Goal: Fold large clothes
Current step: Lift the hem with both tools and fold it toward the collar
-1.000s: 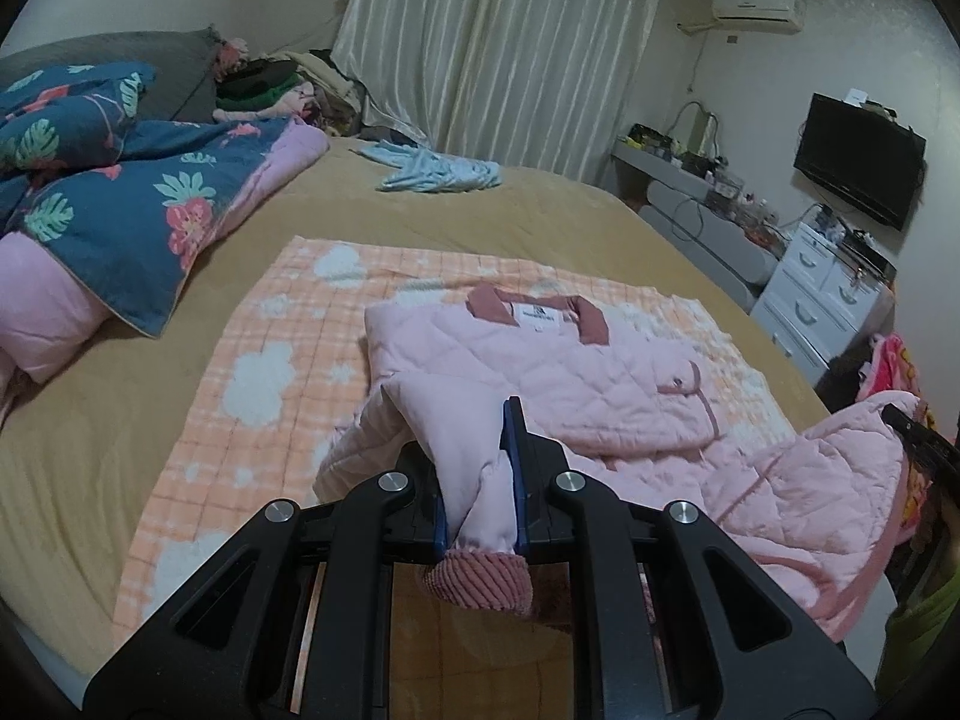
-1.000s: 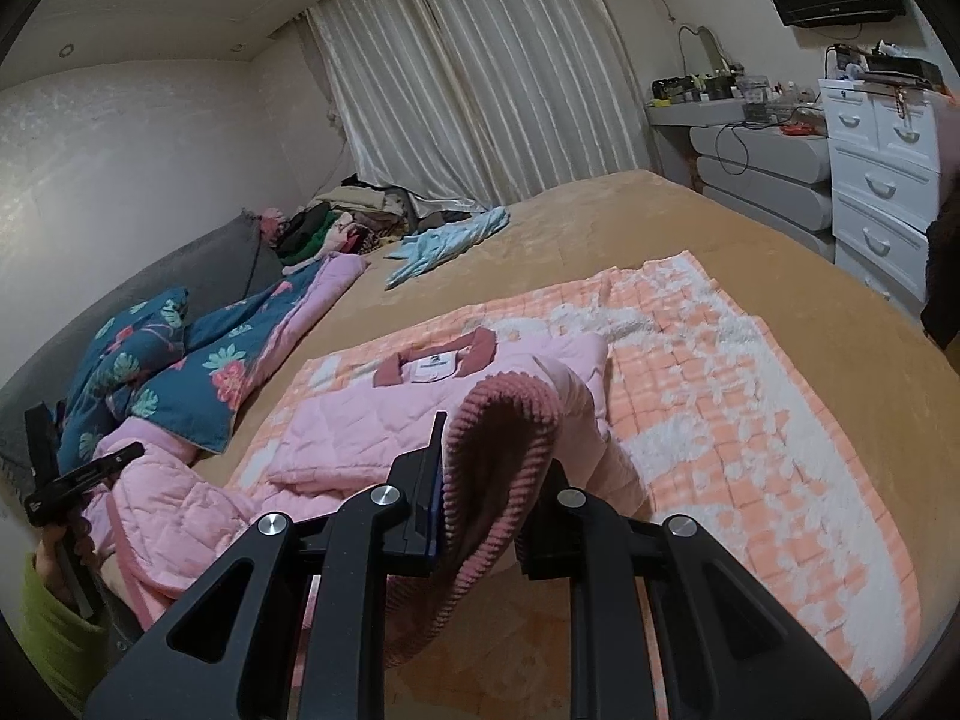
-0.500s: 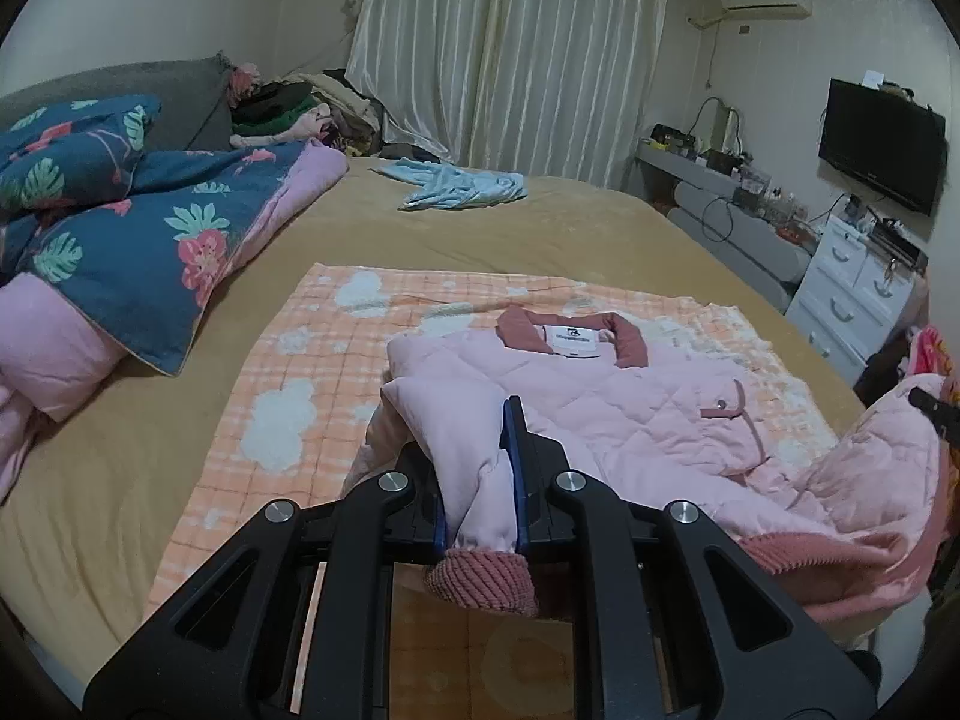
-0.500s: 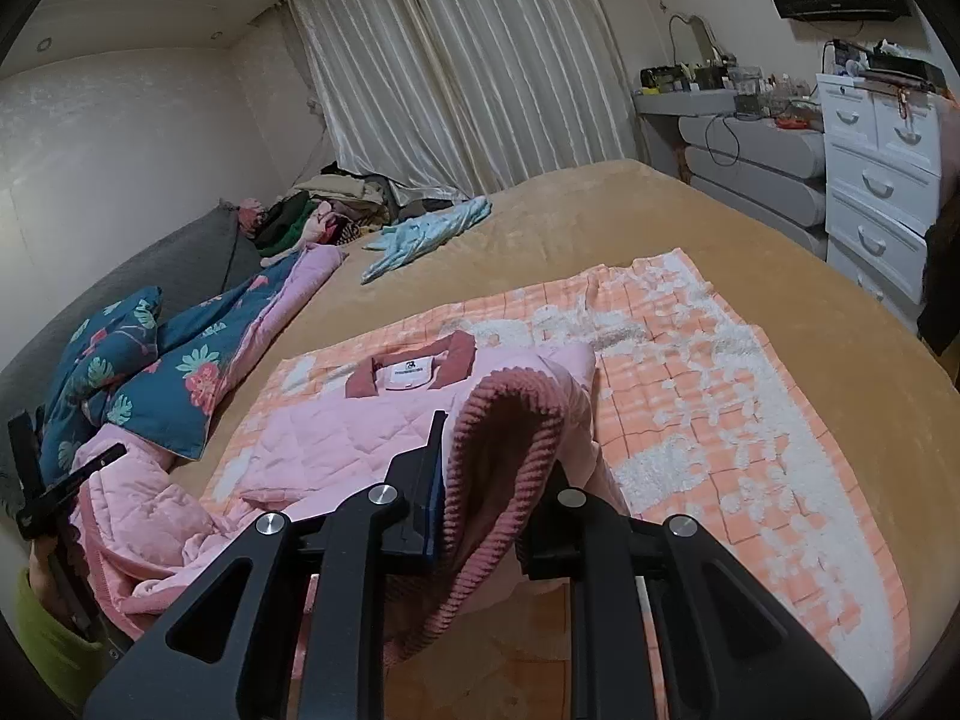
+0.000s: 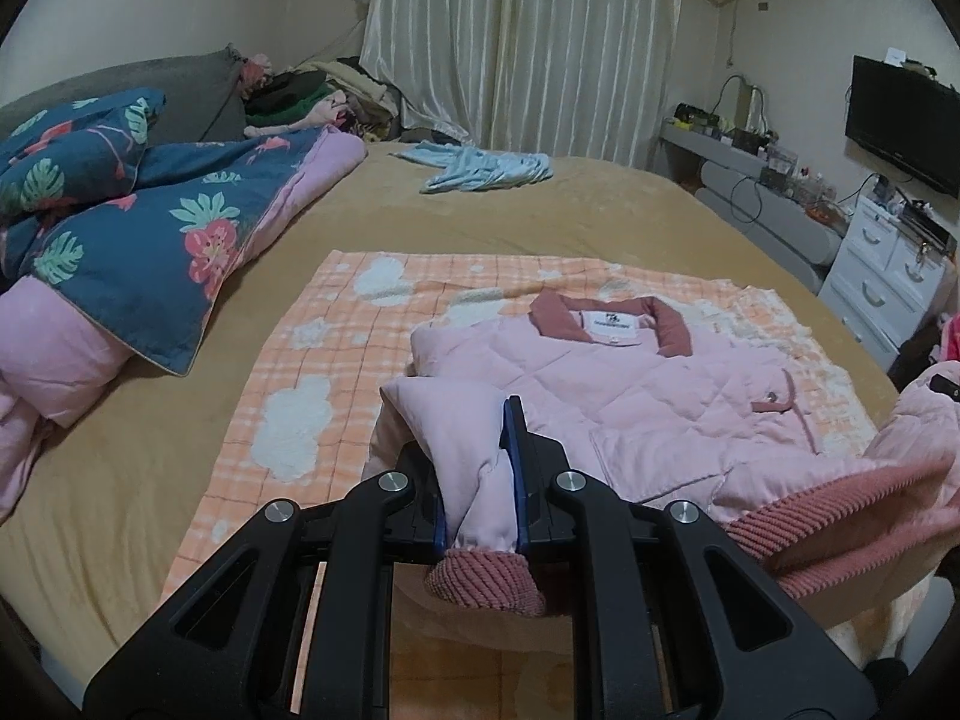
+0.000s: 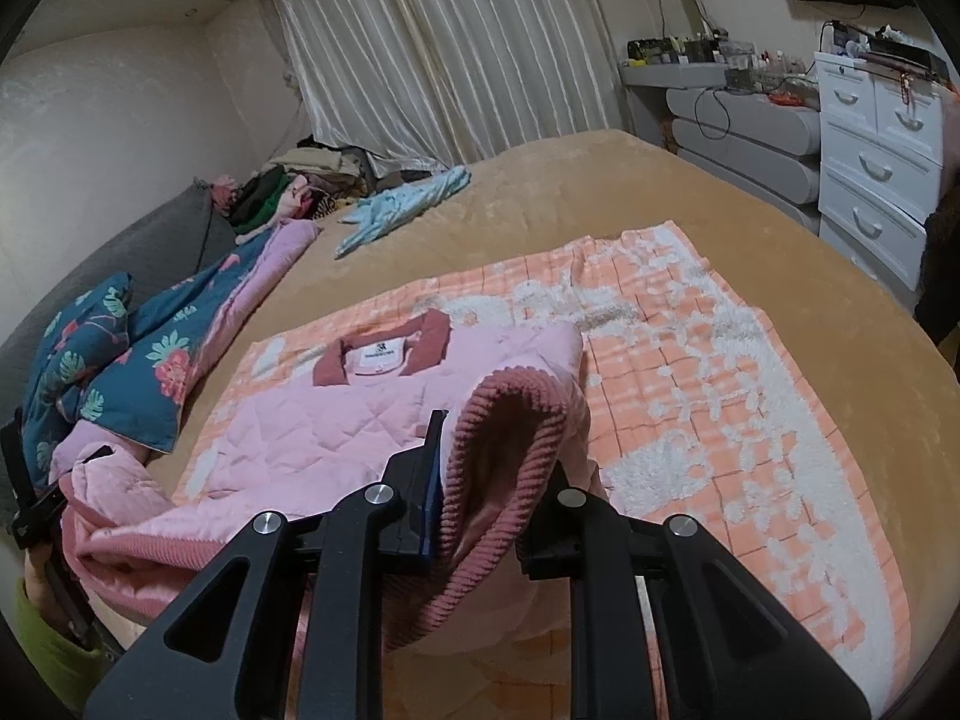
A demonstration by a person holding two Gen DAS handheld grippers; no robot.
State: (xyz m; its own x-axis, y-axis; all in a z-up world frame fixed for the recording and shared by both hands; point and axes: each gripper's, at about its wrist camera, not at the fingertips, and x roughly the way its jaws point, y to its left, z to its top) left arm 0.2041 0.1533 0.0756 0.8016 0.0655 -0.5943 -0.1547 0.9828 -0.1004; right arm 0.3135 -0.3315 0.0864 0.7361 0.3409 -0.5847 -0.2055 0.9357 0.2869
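Note:
A pink quilted jacket [image 5: 630,396] with a dusty-red collar lies collar-far on an orange checked blanket [image 5: 312,372] on the bed. My left gripper [image 5: 480,468] is shut on the jacket's bottom left corner, just above its ribbed hem [image 5: 486,579]. My right gripper [image 6: 492,474] is shut on the ribbed hem [image 6: 510,438] at the bottom right corner and holds it lifted over the jacket body [image 6: 312,432]. The lower part of the jacket hangs raised between the two grippers.
A blue floral quilt [image 5: 138,222] with pink lining lies bunched at the left. A light blue garment [image 5: 480,168] lies at the far end of the tan bed. A clothes pile [image 6: 300,186] sits by the curtains. White drawers [image 6: 882,168] stand at the right.
Both grippers have moved forward toward the collar with the hem held, so the jacket's lower part rises over its body. Both views have tilted down and nearer to the collar.

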